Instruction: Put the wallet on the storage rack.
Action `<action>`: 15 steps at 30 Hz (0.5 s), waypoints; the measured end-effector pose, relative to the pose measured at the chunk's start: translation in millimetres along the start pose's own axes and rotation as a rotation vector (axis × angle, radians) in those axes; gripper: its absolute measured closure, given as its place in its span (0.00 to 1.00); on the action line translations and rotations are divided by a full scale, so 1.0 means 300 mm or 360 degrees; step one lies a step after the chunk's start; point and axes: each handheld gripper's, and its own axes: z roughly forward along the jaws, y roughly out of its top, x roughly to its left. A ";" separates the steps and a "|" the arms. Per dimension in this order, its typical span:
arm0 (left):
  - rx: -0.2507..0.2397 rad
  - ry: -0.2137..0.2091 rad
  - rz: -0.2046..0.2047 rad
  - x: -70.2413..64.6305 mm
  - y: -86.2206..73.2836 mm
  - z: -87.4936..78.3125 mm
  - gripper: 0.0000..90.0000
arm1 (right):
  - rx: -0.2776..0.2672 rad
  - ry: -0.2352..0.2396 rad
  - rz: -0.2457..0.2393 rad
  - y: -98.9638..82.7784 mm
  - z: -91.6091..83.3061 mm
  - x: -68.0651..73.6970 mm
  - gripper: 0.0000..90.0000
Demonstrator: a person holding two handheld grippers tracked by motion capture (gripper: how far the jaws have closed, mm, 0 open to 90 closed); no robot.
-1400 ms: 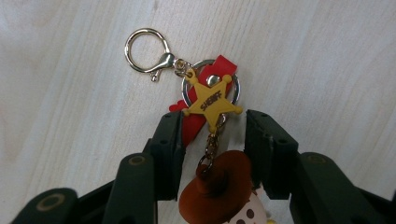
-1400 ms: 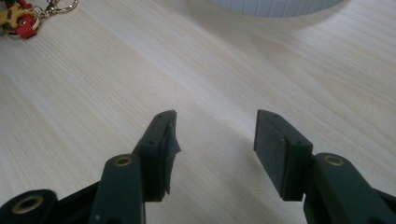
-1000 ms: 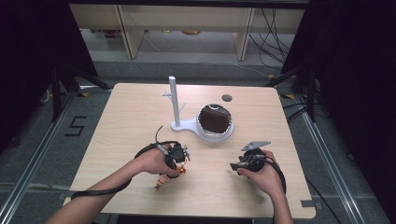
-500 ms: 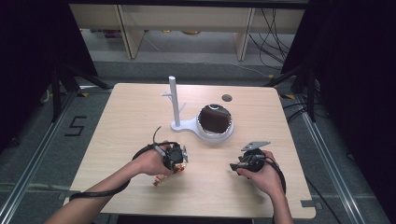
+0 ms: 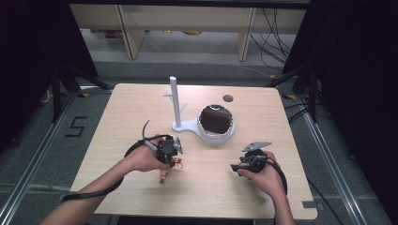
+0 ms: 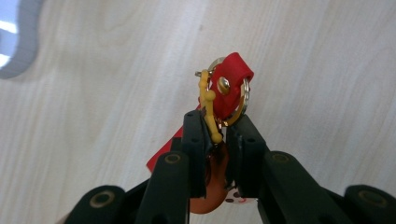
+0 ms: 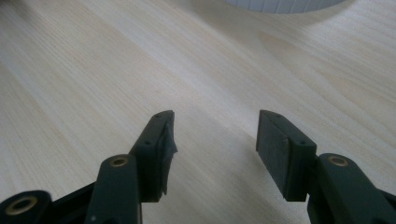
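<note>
Two tongs sit low in the frame. Left tongs (image 6: 215, 135) have just squeezed tight on a keychain (image 6: 227, 91) with red strap, just above the bench (image 5: 117, 112). Right tongs (image 7: 215, 140) gape wide, holding nothing, lower right.

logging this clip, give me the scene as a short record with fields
surface: light wooden table
left gripper: jaws just closed, now shut on the keychain
keychain: red strap, gold ring, yellow cord, orange charm hanging below the jaws
right gripper: open, nothing between the jaws, low over bare wood
white stand: upright post with pegs on a white base, mid-table
dark bowl-like thing: sits on the stand's round dish
small dark disc: far side of the table
</note>
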 end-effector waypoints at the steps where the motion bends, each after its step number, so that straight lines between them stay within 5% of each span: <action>1: -0.0028 0.0003 -0.0034 0.014 -0.008 -0.015 0.86 | 0.0009 0.0008 0.0021 0.001 -0.002 0.003 0.53; 9: -0.0171 0.0113 -0.0197 0.072 -0.035 -0.072 0.88 | 0.0003 0.0010 0.0014 0.003 -0.001 0.005 0.53; 15: -0.0235 0.0151 -0.0256 0.106 -0.049 -0.111 0.89 | 0.0024 0.0014 0.0005 0.005 -0.004 0.005 0.53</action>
